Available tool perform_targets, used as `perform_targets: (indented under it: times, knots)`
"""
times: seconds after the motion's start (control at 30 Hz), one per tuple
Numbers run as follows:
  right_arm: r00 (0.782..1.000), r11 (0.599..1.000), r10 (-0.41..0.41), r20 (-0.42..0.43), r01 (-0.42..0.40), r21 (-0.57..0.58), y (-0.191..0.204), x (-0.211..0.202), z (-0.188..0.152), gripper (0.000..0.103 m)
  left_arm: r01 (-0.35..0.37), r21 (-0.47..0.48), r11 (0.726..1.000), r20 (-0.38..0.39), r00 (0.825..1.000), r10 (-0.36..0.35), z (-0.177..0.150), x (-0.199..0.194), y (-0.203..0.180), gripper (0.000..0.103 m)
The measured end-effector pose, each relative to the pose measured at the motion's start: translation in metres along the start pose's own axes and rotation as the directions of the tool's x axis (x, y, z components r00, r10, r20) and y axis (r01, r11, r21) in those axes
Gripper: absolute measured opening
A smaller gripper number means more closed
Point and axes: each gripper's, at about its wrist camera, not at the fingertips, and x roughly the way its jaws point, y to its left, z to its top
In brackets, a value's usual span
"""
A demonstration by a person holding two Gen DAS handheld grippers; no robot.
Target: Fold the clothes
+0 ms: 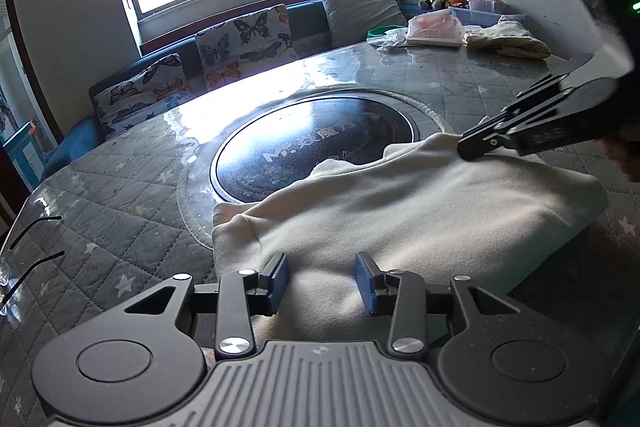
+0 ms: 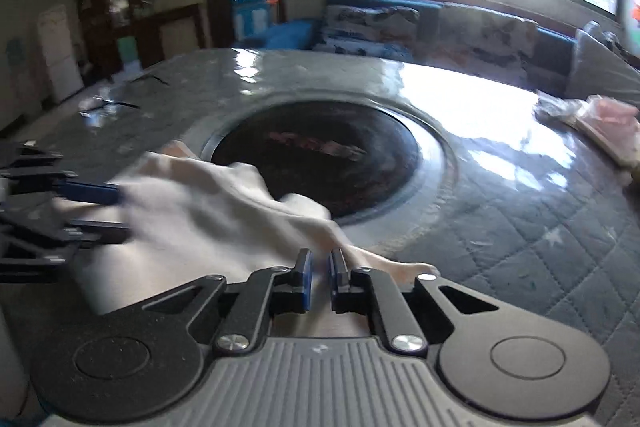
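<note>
The table (image 1: pixel 120 195) is filling both views, its grey quilted cover lying under a glossy clear sheet; a round dark hotplate (image 1: pixel 316 143) is sitting sunk in its middle; a sofa with butterfly cushions (image 1: pixel 244 39) is running along the far edge below the window.

At the far corner a clear plastic bin (image 1: pixel 486 11) is standing – its contents are too small to make out; a bagged pinkish packet (image 1: pixel 434 29) and a folded pale yellow cloth (image 1: pixel 506 41) are lying just in front of it.

The cream garment (image 1: pixel 400 219) is lying on the near part of the table, folded into a thick, soft slab with smooth top and rounded edges; its far edge is overlapping the rim of the hotplate.

The left gripper (image 1: pixel 322 281) is hovering over the garment's near edge, blue pads apart, cloth showing below the gap but not pinched.

The right gripper (image 2: pixel 320 277) is sitting with its pads drawn almost together – a fold of the cream cloth is lying at the narrow slit, clamped between them; the right wrist view is blurred.
</note>
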Motion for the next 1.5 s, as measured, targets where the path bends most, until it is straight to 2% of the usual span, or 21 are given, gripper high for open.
perform_targets:
  times: [0.07, 0.17, 0.33, 0.5, 0.7, 0.77, 0.93, 1.03, 1.1, 1.2, 1.27, 1.37, 1.5]
  knots:
    - [1.000, 1.000, -0.007, -0.007, 0.007, 0.030, -0.007, 0.001, -0.001, 0.003, 0.001, -0.002, 1.000, 0.000, 1.000, -0.001, 0.000, 0.000, 0.000, 0.041]
    - [1.000, 0.999, 0.001, -0.002, -0.001, 0.038, -0.010, -0.011, 0.003, 0.006, -0.001, -0.001, 1.000, 0.001, 1.000, 0.001, 0.000, 0.000, 0.000, 0.042]
    - [0.997, 0.997, 0.071, -0.008, -0.072, -0.035, 0.001, -0.040, 0.000, 0.007, -0.002, -0.002, 1.000, 0.002, 1.000, 0.002, 0.000, 0.000, 0.000, 0.042]
    - [0.991, 0.982, 0.125, -0.055, -0.132, -0.132, 0.024, -0.059, -0.020, 0.007, -0.003, -0.003, 1.000, 0.002, 1.000, 0.003, 0.000, 0.001, 0.000, 0.042]
    - [0.988, 0.981, 0.108, -0.110, -0.123, -0.149, 0.027, -0.064, -0.037, 0.007, -0.005, 0.001, 1.000, 0.001, 1.000, 0.005, 0.000, 0.000, 0.000, 0.044]
    - [0.990, 0.981, 0.098, -0.102, -0.113, -0.155, 0.027, -0.068, -0.033, 0.007, -0.011, 0.002, 1.000, 0.000, 1.000, 0.011, 0.001, 0.000, 0.001, 0.047]
    - [0.992, 0.985, 0.119, -0.051, -0.124, -0.119, 0.028, -0.064, -0.022, 0.007, -0.007, -0.028, 1.000, -0.005, 1.000, 0.007, 0.004, -0.002, 0.004, 0.047]
    - [0.990, 0.985, 0.127, -0.066, -0.134, -0.106, 0.030, -0.051, -0.022, 0.014, -0.012, -0.036, 0.999, -0.010, 1.000, 0.012, 0.003, -0.005, 0.007, 0.047]
    - [0.988, 0.986, 0.127, -0.085, -0.135, -0.094, 0.029, -0.043, -0.025, 0.014, -0.020, -0.061, 0.998, -0.004, 1.000, 0.020, 0.002, -0.010, 0.013, 0.047]
    - [0.989, 0.987, 0.127, -0.076, -0.133, -0.087, 0.027, -0.045, -0.023, 0.017, -0.031, -0.100, 0.994, 0.004, 0.999, 0.032, 0.000, -0.018, 0.023, 0.047]
    - [0.990, 0.987, 0.126, -0.063, -0.132, -0.090, 0.028, -0.048, -0.021, 0.023, -0.023, -0.138, 0.990, 0.006, 1.000, 0.024, -0.002, -0.021, 0.030, 0.047]
    - [0.989, 0.985, 0.138, -0.046, -0.142, -0.101, 0.034, -0.050, -0.019, 0.029, -0.044, -0.156, 0.987, -0.016, 0.999, 0.042, -0.008, -0.022, 0.036, 0.047]
    - [0.988, 0.983, 0.149, -0.039, -0.152, -0.102, 0.041, -0.044, -0.019, 0.030, -0.063, -0.189, 0.980, -0.047, 0.997, 0.055, -0.019, -0.020, 0.043, 0.048]
